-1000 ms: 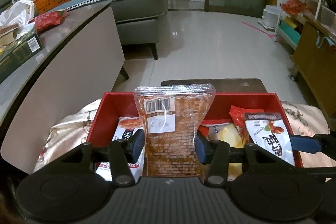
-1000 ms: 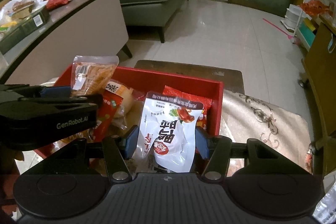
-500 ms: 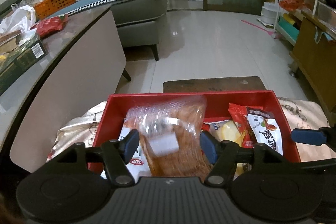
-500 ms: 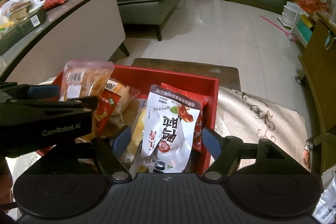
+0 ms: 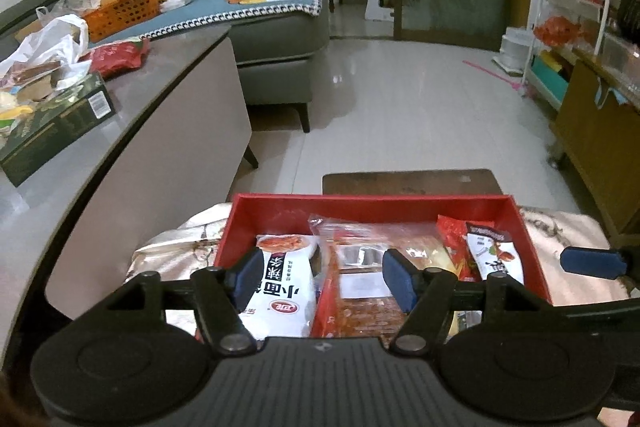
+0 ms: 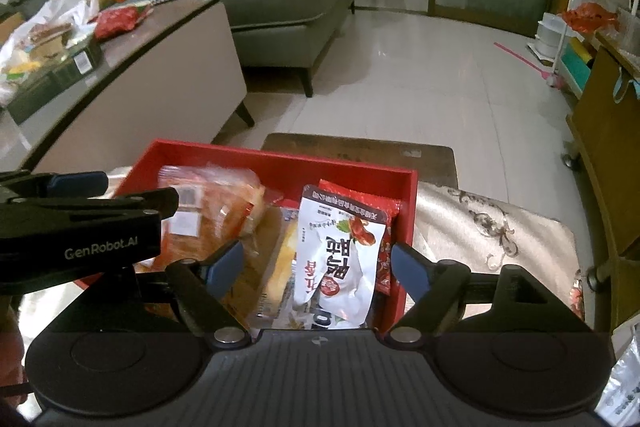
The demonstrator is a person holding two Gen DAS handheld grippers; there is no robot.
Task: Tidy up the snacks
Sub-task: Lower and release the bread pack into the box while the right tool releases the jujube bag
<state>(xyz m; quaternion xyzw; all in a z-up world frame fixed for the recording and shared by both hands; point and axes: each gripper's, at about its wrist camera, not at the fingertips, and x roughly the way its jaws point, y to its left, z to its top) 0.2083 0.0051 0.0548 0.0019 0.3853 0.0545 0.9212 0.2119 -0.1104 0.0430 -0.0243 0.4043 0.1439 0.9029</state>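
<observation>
on the far left a grey-topped counter (image 5: 132, 131) carries a dark green box (image 5: 56, 123), a white plastic bag (image 5: 48, 43) and a red packet (image 5: 116, 53), with an orange basket (image 5: 120, 11) behind them. just right of the counter, the red box (image 5: 372, 203) sits on a patterned cloth (image 6: 492, 227) and holds the snacks. inside it, from the left: a white noodle packet (image 5: 280, 291), then a clear packet of orange-brown strips (image 5: 360, 291) lying flat, then a yellowish packet (image 6: 280, 267), then a white packet with red dates (image 6: 340, 259) leaning on a red packet (image 6: 386, 227) at the box's right wall. the left gripper (image 5: 320, 277) hangs over the left half of the box, its jaws opening; the strip packet lies below them, free of the blue pads (image 5: 396, 279). the right gripper (image 6: 316, 265) hangs over the right half, jaws opening too, the date packet between its pads (image 6: 408, 271) but untouched. neither claw has hold of anything.
</observation>
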